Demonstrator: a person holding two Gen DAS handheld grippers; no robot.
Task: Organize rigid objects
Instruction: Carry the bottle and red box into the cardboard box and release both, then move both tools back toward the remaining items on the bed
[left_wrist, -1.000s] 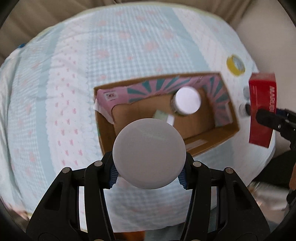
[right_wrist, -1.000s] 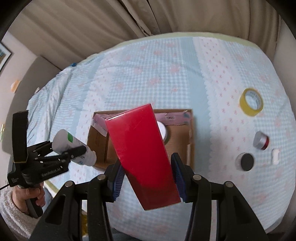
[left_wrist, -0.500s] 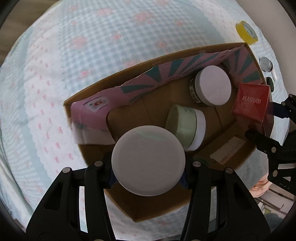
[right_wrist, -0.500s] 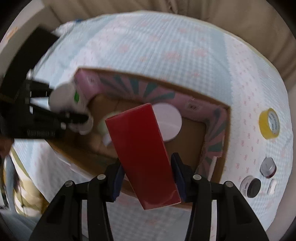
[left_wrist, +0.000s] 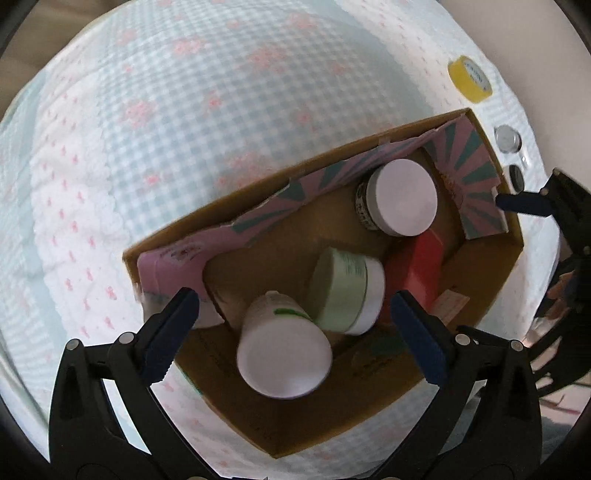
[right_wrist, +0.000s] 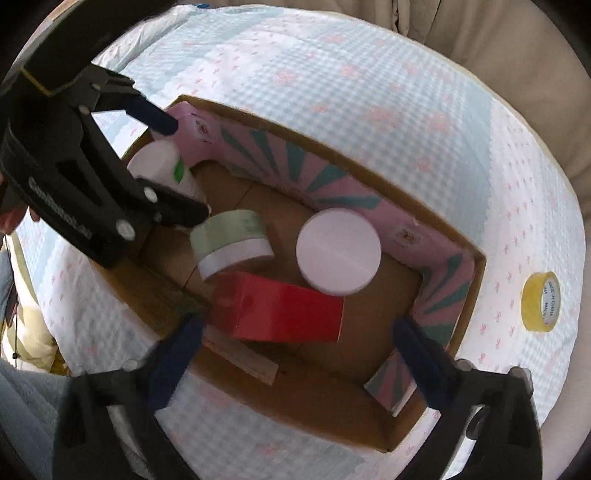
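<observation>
— Between the spread fingers of the left gripper (left_wrist: 293, 319), what stands there?

— A white plastic bottle with a green mark (left_wrist: 282, 349), upright in the near corner of the open cardboard box with pink-and-teal striped flaps (left_wrist: 373, 408). The jaws have just been opening and now stand wide apart, clear of the bottle on both sides.

— And the right gripper (right_wrist: 295, 339)?

— Its jaws have also just been opening and stand wide, gripping nothing. The glossy red rectangular carton (right_wrist: 279, 308) lies on its side on the box floor between them, touched by neither pad.

— What else is in the box?

— Just beyond the bottle, a pale green round jar with a white base (left_wrist: 345, 291) lies tilted. Further in, a round jar with a flat white lid (left_wrist: 402, 197) sits by the striped flap, beside the red carton.

— Outside it?

— On the checked blue-and-white cloth with pink flowers (left_wrist: 184, 110) covering the surface, well past the box, lie a yellow roll of tape (right_wrist: 541, 306) and, nearer the box, a small silver-lidded tin (left_wrist: 508, 138) and a small dark round tin (left_wrist: 516, 178).
</observation>
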